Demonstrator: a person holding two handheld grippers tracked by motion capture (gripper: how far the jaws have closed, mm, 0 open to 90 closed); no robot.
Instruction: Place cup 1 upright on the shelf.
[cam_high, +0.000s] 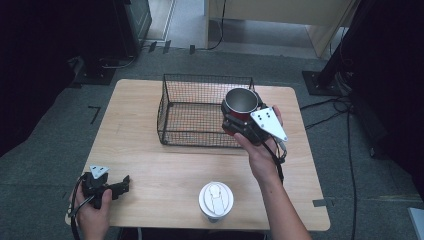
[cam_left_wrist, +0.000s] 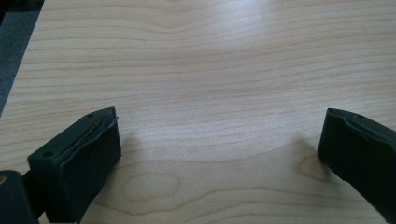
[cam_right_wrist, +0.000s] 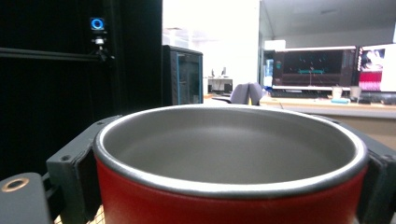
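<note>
The cup (cam_right_wrist: 231, 163) sits right against the lens in the right gripper view, a red body with a steel rim and grey inside, upright, mouth open. The right claw (cam_high: 239, 121) holds it: one black jaw presses its left wall and the other its right wall, so the cup is squarely between them. In the high view the cup (cam_high: 241, 102) is lifted off the counter (cam_high: 165, 170), over the basket's right end, just inside its right wall. The basket (cam_high: 200, 107), black wire and open on top, stands toward the far side of the counter. The right hand (cam_high: 260, 150) comes in from the near edge, right of the basket.

Nearer than the basket, by the near edge, a white lid (cam_high: 216, 199) lies flat. Well left of the basket, at the near left corner, the left claw (cam_high: 124, 184) rests low on the counter; in its own view the jaws stand wide apart with bare wood between them.
</note>
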